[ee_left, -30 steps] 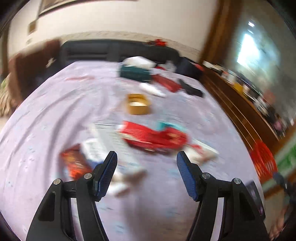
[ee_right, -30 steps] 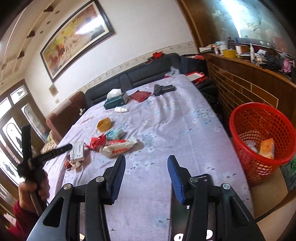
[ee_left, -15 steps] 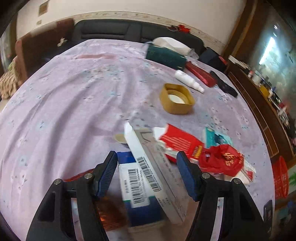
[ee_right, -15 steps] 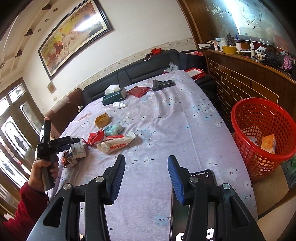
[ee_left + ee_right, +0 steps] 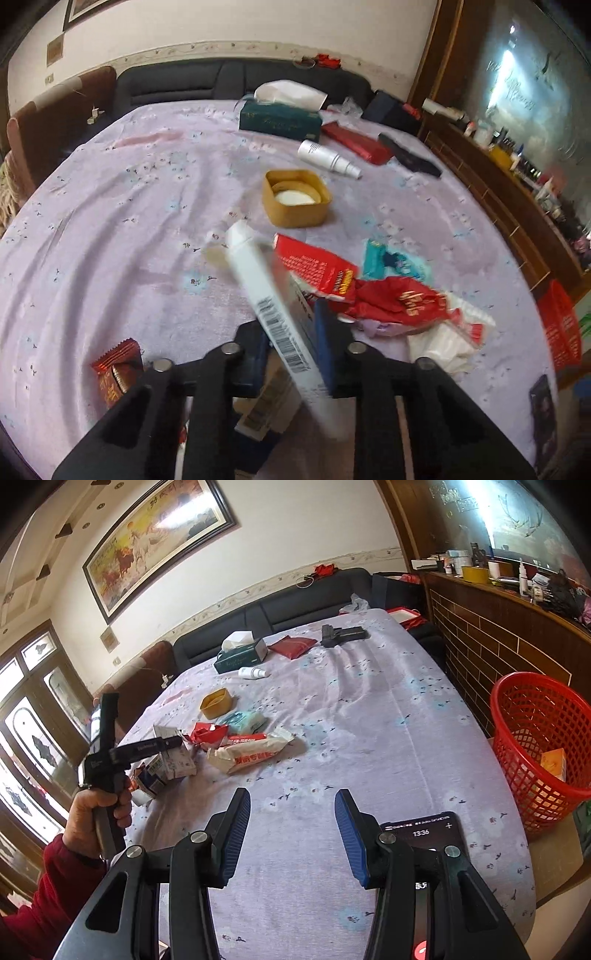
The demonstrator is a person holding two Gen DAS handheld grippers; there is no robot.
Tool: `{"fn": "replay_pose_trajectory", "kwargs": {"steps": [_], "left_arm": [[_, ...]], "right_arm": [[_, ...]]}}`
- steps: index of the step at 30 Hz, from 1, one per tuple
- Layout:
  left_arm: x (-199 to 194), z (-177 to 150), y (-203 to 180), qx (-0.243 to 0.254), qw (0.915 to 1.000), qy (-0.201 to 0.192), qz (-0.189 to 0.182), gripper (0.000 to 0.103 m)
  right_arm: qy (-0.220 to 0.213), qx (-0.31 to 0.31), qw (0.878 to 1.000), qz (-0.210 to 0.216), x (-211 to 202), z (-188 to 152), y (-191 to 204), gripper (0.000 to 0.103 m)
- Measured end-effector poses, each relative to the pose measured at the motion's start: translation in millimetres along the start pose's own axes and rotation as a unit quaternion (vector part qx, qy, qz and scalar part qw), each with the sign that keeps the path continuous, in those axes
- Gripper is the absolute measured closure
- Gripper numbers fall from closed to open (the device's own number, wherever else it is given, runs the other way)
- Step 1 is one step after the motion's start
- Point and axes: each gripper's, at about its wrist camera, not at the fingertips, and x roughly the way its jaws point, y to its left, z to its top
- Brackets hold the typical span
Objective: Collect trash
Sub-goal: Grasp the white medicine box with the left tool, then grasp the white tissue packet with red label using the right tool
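White carton (image 5: 273, 295) sits at the near end of the trash pile, well apart from the red basket (image 5: 535, 738). Left gripper (image 5: 291, 343) closing, pads already on it, narrow faces suit the pinch. Right gripper (image 5: 291, 834) half open, empty, idle.

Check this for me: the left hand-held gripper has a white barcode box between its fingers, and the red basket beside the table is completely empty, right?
Not quite. The red basket is not empty: the right wrist view shows an orange box inside it. The rest holds: the left hand-held gripper is closing with the white barcode box between its fingers, as the left wrist view shows.
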Motion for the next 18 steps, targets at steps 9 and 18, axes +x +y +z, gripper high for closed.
{"fn": "replay_pose_trajectory", "kwargs": {"steps": [9,18], "left_arm": [[-63.0,-16.6,-9.9,0.021,0.9965,-0.037,-0.071,0.091],[-75.5,-40.9,-9.1,0.028,0.9942,-0.034,-0.098,0.091]], "right_arm": [[0.051,0.018,0.997,0.051,47.8,17.6,20.6,0.051],[0.08,0.033,0.996,0.026,144.1,78.9,38.5,0.054]]}}
